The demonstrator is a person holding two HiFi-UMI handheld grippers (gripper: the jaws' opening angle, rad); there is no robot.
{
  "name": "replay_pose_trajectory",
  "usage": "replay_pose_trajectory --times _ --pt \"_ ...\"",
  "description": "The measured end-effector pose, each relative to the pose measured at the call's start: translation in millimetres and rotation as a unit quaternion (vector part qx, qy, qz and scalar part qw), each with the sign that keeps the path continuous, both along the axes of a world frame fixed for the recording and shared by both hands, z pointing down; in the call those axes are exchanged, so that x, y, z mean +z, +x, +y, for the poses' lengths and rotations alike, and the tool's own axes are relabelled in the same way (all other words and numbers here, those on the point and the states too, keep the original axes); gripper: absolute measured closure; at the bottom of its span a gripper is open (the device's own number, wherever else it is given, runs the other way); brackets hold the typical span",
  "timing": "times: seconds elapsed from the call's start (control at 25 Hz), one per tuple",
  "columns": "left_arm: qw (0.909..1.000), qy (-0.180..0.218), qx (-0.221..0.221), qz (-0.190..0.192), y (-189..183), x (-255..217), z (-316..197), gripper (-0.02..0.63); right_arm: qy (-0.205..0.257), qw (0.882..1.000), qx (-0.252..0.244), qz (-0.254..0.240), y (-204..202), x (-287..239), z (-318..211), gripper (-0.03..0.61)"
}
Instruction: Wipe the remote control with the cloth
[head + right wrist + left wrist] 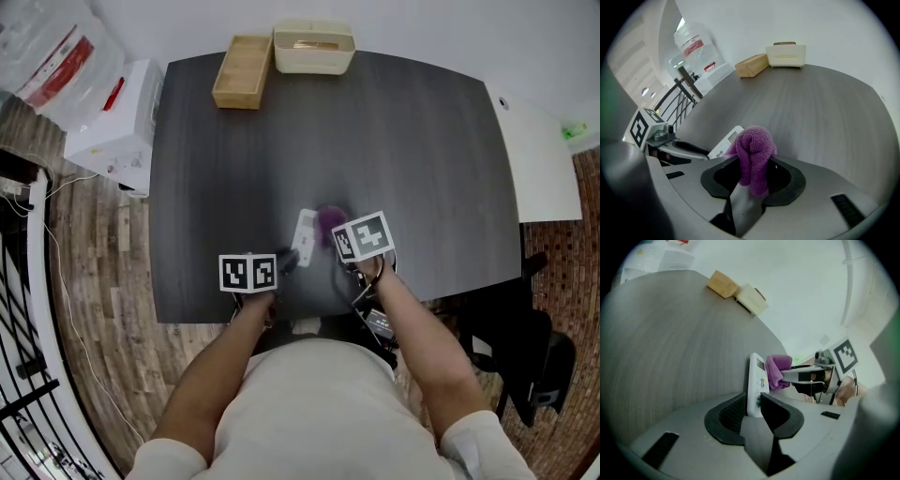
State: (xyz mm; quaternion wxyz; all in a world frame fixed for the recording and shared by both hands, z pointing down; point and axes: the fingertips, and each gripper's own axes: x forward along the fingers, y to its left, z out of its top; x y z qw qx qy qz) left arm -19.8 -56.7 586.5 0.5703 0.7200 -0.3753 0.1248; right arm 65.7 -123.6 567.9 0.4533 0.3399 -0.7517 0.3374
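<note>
One bench point(422, 159) is counted. One remote control point(305, 236) and one purple cloth point(328, 221) are counted on it, both near its front edge. Two containers are counted at the far edge, towards the far left corner: one wooden box point(243, 71) and one cream tub point(314, 47), set side by side. Two tongs are counted, the left tongs point(757, 408) and the right tongs point(752, 180). One marker cube is carried on each, which makes two: the left cube point(248, 273) and the right cube point(363, 236). Beyond the left edge of the bench one white carton point(117, 131) and one plastic bag point(47, 56) are counted, and beyond the right edge one white tabletop point(539, 159).
</note>
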Motion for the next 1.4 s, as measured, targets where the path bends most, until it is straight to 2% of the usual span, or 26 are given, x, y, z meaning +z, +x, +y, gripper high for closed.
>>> replay_pose_trajectory --times 0.12,0.2,0.32,0.48,0.68,0.8,0.92,1.08,1.24,1.32,1.4 --pt "1.0000 0.000 -0.004 0.001 -0.2 -0.1 0.3 0.514 0.003 0.999 0.007 0.034 21.7 4.9 1.5 0.443" --pt "1.0000 -0.001 -0.005 0.002 0.7 -0.7 1.1 0.517 0.006 0.999 0.019 0.035 28.1 3.1 1.8 0.443" --pt "0.9998 -0.003 0.018 0.005 11.5 -2.6 7.2 0.522 0.023 0.999 0.022 0.024 25.4 -7.6 0.4 0.443" --pt "0.9988 0.007 0.039 0.029 23.7 -12.6 12.0 0.522 0.041 0.999 0.001 -0.001 4.4 -25.0 2.5 0.443" --pt "0.9965 0.030 0.055 0.056 10.2 -30.8 12.7 0.521 0.038 0.998 -0.030 -0.029 -15.4 -33.5 14.4 0.442" --pt "0.9966 0.046 0.042 0.054 -11.8 -36.7 -6.5 0.521 0.019 0.998 -0.046 -0.038 -21.1 -33.2 24.7 0.443" --pt "0.9967 0.067 0.038 0.025 -30.7 -40.2 -46.3 0.522 0.002 0.997 -0.070 -0.044 -32.2 -32.2 35.5 0.443" --pt "0.9908 0.075 0.105 -0.040 -22.3 -31.2 -85.3 0.522 -0.023 0.993 -0.110 -0.034 -50.9 -20.0 52.4 0.443" --pt "0.9700 0.071 0.207 -0.106 5.8 -12.4 -95.1 0.522 -0.036 0.994 -0.104 -0.029 -51.7 -9.1 56.9 0.443" --pt "0.9587 0.075 0.246 -0.122 18.0 -8.2 -97.0 0.522 -0.039 0.994 -0.102 -0.030 -51.5 -9.2 55.7 0.442" --pt "0.9523 0.076 0.267 -0.126 25.7 -7.0 -98.6 0.522 -0.040 0.994 -0.101 -0.031 -50.8 -9.1 54.4 0.442"
